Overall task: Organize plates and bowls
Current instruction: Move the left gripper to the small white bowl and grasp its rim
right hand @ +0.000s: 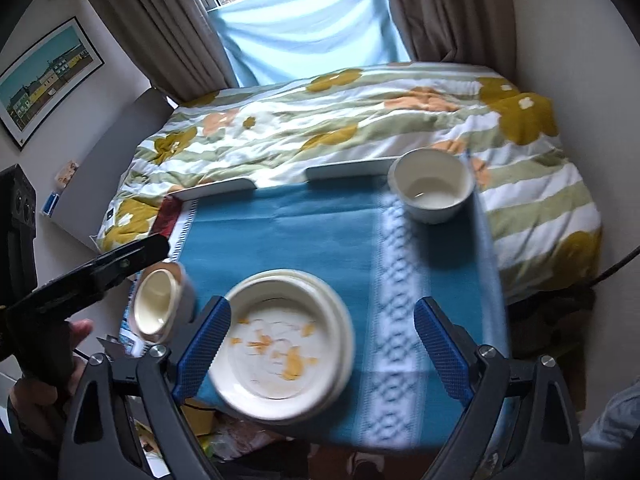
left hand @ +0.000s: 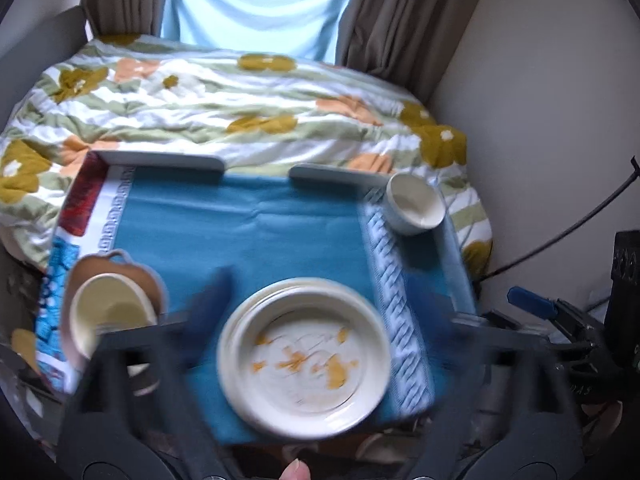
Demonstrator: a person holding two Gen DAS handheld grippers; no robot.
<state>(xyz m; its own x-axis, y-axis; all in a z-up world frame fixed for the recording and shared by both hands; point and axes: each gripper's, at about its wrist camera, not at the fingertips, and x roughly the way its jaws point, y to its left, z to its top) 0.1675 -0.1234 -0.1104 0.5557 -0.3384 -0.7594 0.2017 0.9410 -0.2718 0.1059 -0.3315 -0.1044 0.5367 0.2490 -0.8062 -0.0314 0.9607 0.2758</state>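
My left gripper (left hand: 316, 304) and right gripper (right hand: 322, 344) both hang wide apart over the stacked plates (right hand: 280, 340) at the bench's (right hand: 320, 232) near edge. One bowl (right hand: 162, 306) lies tipped at left, another bowl (right hand: 432, 186) upright far right.

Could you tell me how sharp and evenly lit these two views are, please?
Left wrist view: motion-blurred, left gripper fingers smeared, plate stack soft. Right wrist view: right gripper crisp, cloth pattern streaked. Both: bright window behind, fisheye bending edges.
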